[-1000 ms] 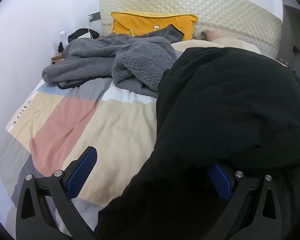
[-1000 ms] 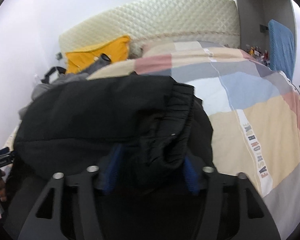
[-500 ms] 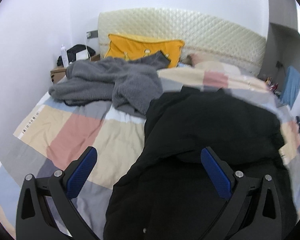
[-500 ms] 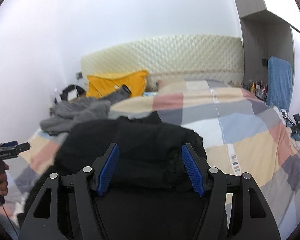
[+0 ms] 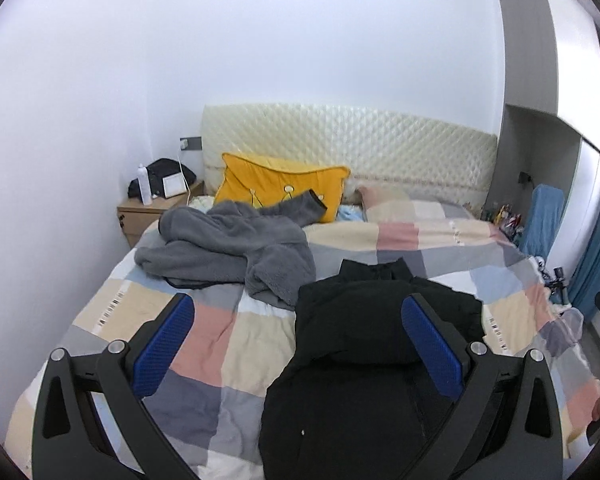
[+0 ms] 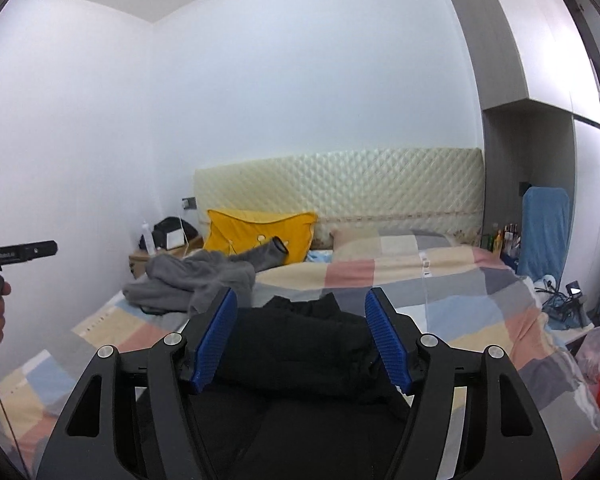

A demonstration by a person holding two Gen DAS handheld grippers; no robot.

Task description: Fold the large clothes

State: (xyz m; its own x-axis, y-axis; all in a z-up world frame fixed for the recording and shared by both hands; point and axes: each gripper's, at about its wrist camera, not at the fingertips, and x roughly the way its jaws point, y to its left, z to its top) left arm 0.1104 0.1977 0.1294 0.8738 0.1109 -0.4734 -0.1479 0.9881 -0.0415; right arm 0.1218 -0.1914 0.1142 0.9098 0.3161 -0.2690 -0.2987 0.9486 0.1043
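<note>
A black garment (image 5: 360,360) lies folded over on the checked bedspread (image 5: 228,344) near the bed's foot; it also shows in the right wrist view (image 6: 300,344). My left gripper (image 5: 296,344) is open and empty, raised above the garment's left part. My right gripper (image 6: 302,336) is open and empty, held above the garment's near fold. A grey fleece garment (image 5: 236,252) lies crumpled at the bed's far left, also seen in the right wrist view (image 6: 196,280).
A yellow pillow (image 5: 280,188) leans on the quilted headboard (image 5: 360,148). A nightstand (image 5: 152,208) with a bottle stands at far left. A blue cloth (image 6: 544,232) and small items stand at the right. The left hand-held device (image 6: 4,256) shows at the left edge.
Both grippers let go of the black garment, opened, and pulled back and up. The garment now lies folded on the bed.
</note>
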